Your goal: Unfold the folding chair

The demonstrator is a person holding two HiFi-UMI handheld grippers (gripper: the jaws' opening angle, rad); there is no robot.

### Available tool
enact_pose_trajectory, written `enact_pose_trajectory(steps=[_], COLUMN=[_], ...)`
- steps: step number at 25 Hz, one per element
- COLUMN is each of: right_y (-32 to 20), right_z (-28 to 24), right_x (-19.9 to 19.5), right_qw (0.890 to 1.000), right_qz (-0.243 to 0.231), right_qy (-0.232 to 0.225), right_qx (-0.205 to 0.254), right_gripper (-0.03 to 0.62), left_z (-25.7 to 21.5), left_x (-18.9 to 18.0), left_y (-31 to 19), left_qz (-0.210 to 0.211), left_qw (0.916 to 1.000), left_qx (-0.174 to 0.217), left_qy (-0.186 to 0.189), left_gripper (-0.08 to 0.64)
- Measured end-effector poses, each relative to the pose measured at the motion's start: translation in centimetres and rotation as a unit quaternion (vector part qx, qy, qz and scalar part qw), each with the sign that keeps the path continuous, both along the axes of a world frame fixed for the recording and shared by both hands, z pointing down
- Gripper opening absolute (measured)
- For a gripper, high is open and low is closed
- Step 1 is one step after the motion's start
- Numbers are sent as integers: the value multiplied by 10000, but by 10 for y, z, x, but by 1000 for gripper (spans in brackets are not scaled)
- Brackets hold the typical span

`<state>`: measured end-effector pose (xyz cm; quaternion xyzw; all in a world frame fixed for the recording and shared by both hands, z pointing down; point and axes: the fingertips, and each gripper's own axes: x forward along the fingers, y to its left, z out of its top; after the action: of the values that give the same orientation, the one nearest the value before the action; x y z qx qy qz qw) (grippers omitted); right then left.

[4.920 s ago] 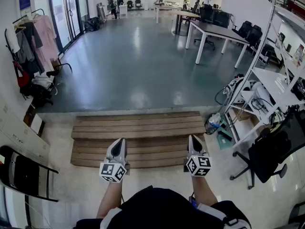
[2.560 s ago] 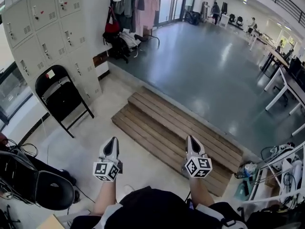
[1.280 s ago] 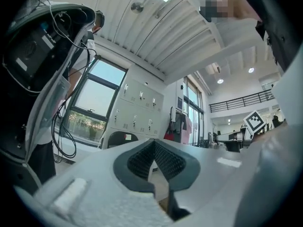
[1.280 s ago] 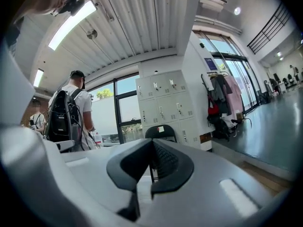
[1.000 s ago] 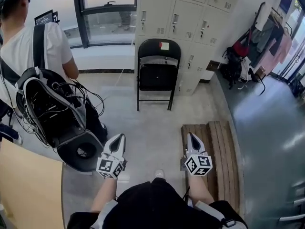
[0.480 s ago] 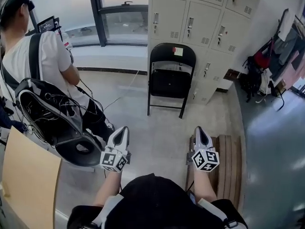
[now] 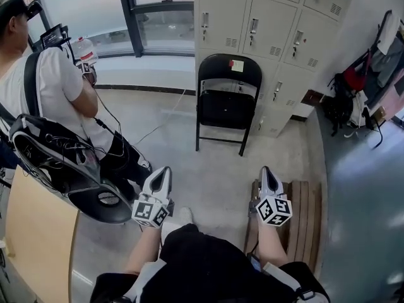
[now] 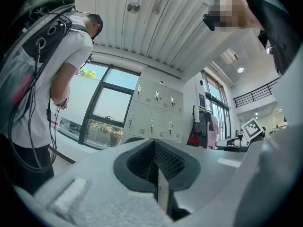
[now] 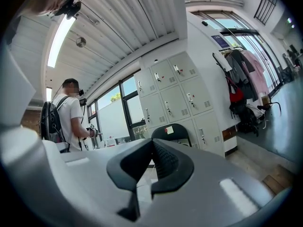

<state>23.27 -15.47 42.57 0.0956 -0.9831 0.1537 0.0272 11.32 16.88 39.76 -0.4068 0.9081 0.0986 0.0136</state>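
Grey lockers [image 7: 271, 17] at 12 o'clock back the black folding chair [image 7: 227, 106], which stands folded against them, probably stored out of the way. Left gripper [image 7: 161, 175] at 7 and right gripper [image 7: 266, 174] at 5 are both closed and empty, well short of the chair. The pale sticker [image 7: 236, 65] on the chair back is too small to read.

ahead: bare floor [image 7: 211, 172] | left: person [image 7: 55, 86], backpack [image 7: 58, 161] | behind chair [image 7: 227, 103]: lockers [image 7: 268, 19]

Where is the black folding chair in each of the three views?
Head view: folding chair upper centre, in front of the lockers.
Left gripper view: only the chair's top edge, low centre, just above the jaws.
Right gripper view: chair at centre, above the jaws.
Shared landmark: the grey lockers behind it.
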Motion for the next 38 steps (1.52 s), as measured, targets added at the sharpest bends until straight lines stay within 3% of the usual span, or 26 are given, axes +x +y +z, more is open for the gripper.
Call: enact_pose_trajectory(steps=[12, 23, 31, 34, 38], right_y=[-19, -30, -12, -7, -14], right_z=[-11, -8, -1, 12, 26], right_x=[-83, -212, -248, -257, -272], right_qw=[9996, 9996, 9996, 9990, 9982], right_qz=[149, 198, 208, 213, 286], right_qy=[14, 70, 168, 308, 475], right_qx=[229, 175, -11, -262, -243], right_gripper=[5, 5, 5, 5, 5], left_z=[14, 14, 19, 18, 30], left_x=[-101, -220, -252, -262, -282], left_y=[-39, -68, -50, -58, -72], left_qz=[268, 482, 536, 635, 737], left_qw=[9993, 9987, 9982, 9976, 9969], left_qx=[235, 173, 185, 215, 111], left_qy=[98, 32, 169, 184, 238], left_gripper=[0, 0, 0, 0, 0])
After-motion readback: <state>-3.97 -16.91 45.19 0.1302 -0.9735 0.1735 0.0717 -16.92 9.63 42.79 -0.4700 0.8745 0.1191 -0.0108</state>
